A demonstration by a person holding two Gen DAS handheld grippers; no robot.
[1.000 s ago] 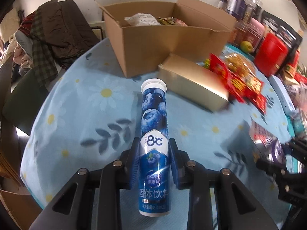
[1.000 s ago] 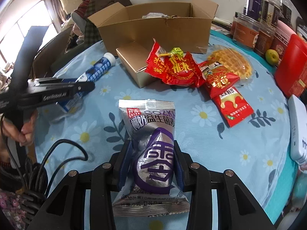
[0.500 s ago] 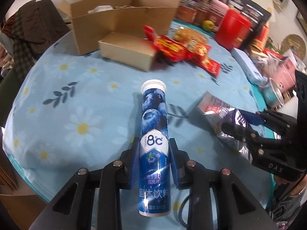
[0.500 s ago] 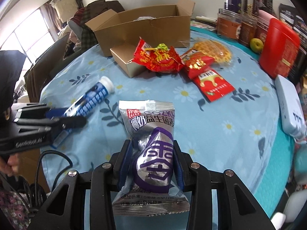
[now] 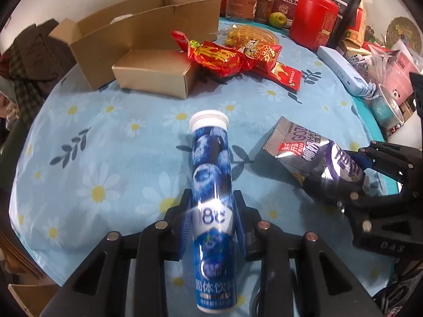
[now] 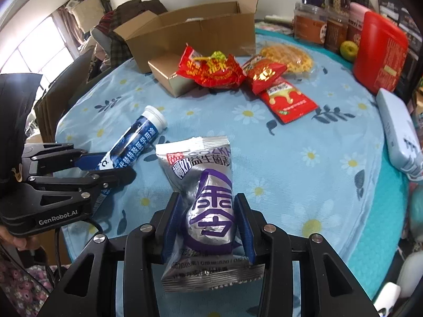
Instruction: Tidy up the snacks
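A blue blueberry tablet tube (image 5: 211, 163) with a white cap sticks out forward from my left gripper (image 5: 211, 198), which is shut on its lower half above the tablecloth. A puffy silver and purple snack packet (image 6: 208, 185) sits between the pads of my right gripper (image 6: 208, 200). Those jaws are opening, and the pads still touch the packet's sides. The two grippers are close together: the right wrist view shows the left gripper (image 6: 105, 169) and the tube (image 6: 137, 142) at the left. From the left wrist camera, the packet (image 5: 304, 148) and the right gripper (image 5: 351, 169) appear at the right.
An open cardboard box (image 5: 148, 31) stands at the back of the round table with the blue daisy cloth (image 5: 105, 142), a small gold box (image 5: 156, 76) before it. Red snack packets (image 5: 219, 58) and a waffle pack (image 5: 248, 33) lie beside them. Jars and a red canister (image 5: 314, 23) line the back right.
Both grippers drew back from the cardboard box toward the table's near edge and came closer together. The right jaws have spread slightly around the packet. The tube stays gripped.
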